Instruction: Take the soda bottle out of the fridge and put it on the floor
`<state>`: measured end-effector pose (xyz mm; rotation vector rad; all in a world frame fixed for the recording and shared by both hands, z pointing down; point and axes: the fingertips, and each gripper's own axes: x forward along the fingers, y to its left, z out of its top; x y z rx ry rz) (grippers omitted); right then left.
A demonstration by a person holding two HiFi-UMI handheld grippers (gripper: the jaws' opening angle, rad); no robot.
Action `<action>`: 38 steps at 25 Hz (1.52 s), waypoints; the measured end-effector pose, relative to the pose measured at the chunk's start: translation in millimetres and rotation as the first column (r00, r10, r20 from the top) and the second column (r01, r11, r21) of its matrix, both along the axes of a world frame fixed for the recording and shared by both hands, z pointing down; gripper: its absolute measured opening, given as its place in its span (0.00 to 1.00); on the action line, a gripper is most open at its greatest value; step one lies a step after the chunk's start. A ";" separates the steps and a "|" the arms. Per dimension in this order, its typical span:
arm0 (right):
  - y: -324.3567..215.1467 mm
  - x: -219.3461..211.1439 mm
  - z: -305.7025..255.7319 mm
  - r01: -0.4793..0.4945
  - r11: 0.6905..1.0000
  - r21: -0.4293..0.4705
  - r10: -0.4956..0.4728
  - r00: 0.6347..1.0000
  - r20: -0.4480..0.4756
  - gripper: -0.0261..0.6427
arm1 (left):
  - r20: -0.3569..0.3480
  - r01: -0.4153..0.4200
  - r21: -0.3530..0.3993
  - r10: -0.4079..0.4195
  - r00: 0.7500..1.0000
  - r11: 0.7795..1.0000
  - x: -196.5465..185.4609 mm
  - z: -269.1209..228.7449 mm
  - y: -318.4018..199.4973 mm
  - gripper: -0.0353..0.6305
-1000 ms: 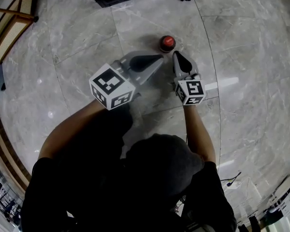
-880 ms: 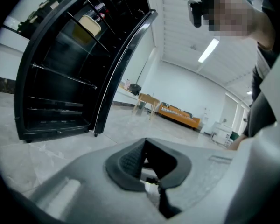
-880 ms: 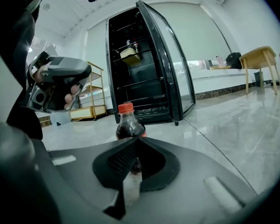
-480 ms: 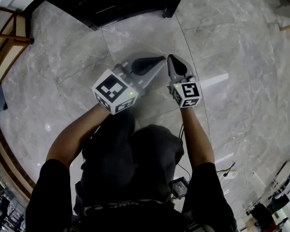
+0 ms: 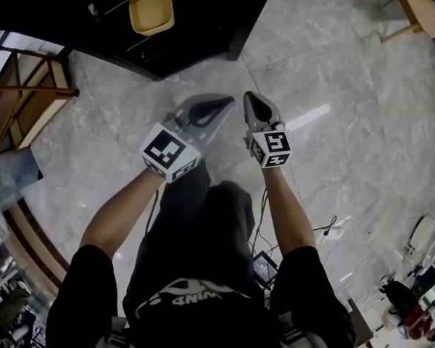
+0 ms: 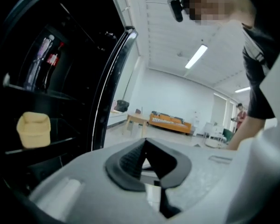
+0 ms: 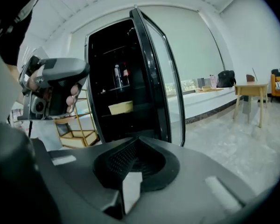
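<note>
**Left tongs** (image 5: 229, 101): grey, with a marker cube. The jaws are closed tip to tip with nothing between them. They are held over the grey marble floor (image 5: 348, 122).

**Right tongs** (image 5: 248, 96): the same make, jaws fully closed and empty. They sit just right of the left tongs, tips near each other but apart.

**Black fridge with a curved glass door swung open** (image 7: 112, 45): stands ahead of both tongs.

**Dark soda bottle with a red label** (image 6: 53, 59): upright on an upper fridge shelf, ahead of and well apart from both tongs. It stands just beside a clear plastic bottle (image 6: 38, 62).

**Pale yellow tub** (image 6: 33, 129): on the shelf below the bottles, ahead of the left tongs.

**Open wooden rack** (image 5: 29, 100): beside the fridge, off to the left of the left tongs.
</note>
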<state>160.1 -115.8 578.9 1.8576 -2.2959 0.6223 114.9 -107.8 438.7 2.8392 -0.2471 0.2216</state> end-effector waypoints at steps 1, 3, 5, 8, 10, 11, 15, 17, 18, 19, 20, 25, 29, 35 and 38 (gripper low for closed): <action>-1.4 -2.8 -30.9 -0.011 1.000 0.001 0.011 1.000 0.008 0.04 | 0.004 0.004 -0.007 -0.004 1.000 1.000 -4.7 -26.6 -2.9 0.06; -4.1 -6.1 -93.7 -0.039 0.999 0.003 0.039 0.999 0.010 0.04 | 0.010 0.014 -0.021 -0.014 1.000 1.000 -15.3 -78.7 -9.8 0.06; -6.8 -7.0 -155.2 -0.075 0.997 0.010 0.075 0.997 0.017 0.04 | 0.019 0.027 -0.036 -0.027 0.999 0.999 -26.4 -127.6 -18.5 0.06; -6.2 -9.2 -242.4 -0.104 0.994 0.031 0.103 0.994 0.029 0.04 | 0.019 0.051 -0.050 -0.050 0.999 0.997 -40.2 -199.1 -27.4 0.06; -5.9 -14.0 -294.5 -0.096 0.994 0.048 0.095 0.995 0.028 0.04 | 0.015 0.055 -0.051 -0.055 0.998 0.997 -46.6 -243.4 -29.3 0.06; -6.4 -17.0 -318.1 -0.087 0.995 0.056 0.086 0.996 0.026 0.04 | 0.016 0.054 -0.047 -0.053 0.998 0.997 -49.1 -262.7 -29.7 0.06; -8.2 -25.2 -394.9 -0.042 0.995 0.096 0.041 0.999 0.011 0.04 | 0.017 0.038 -0.009 -0.038 0.999 0.999 -53.2 -320.6 -33.1 0.06; -6.9 -23.6 -422.5 -0.018 0.993 0.115 0.019 1.000 -0.004 0.04 | 0.011 0.041 0.003 -0.041 0.999 0.999 -51.8 -340.1 -36.5 0.06; -5.6 -21.9 -433.4 -0.012 0.992 0.122 0.013 1.000 -0.007 0.04 | 0.009 0.047 0.005 -0.047 0.999 0.999 -51.0 -347.4 -38.2 0.06; -3.8 -19.5 -443.2 -0.010 0.992 0.129 0.011 1.000 -0.008 0.04 | 0.007 0.051 0.006 -0.051 0.999 0.999 -50.1 -354.1 -39.5 0.06; -1.5 -16.3 -452.7 -0.010 0.990 0.139 0.012 1.000 -0.011 0.04 | 0.006 0.054 0.008 -0.054 0.999 0.999 -48.9 -361.0 -39.7 0.06; 23.7 9.1 -492.5 -0.013 0.986 0.165 0.019 0.999 -0.034 0.04 | 0.005 0.066 0.012 -0.066 0.998 0.998 -37.0 -395.0 -26.2 0.06; 48.4 30.7 -510.7 -0.020 0.986 0.167 0.028 0.999 -0.046 0.04 | 0.010 0.087 0.009 -0.087 0.996 0.996 -33.6 -406.9 -18.5 0.06; 97.5 59.3 -531.3 -0.047 0.983 0.180 0.055 0.998 -0.041 0.04 | 0.014 0.123 0.008 -0.123 0.992 0.992 -37.8 -412.0 -4.3 0.06; 116.6 71.6 -539.4 -0.095 0.977 0.189 0.101 0.995 -0.025 0.04 | 0.013 0.141 0.006 -0.141 0.990 0.990 -40.8 -415.5 -0.2 0.06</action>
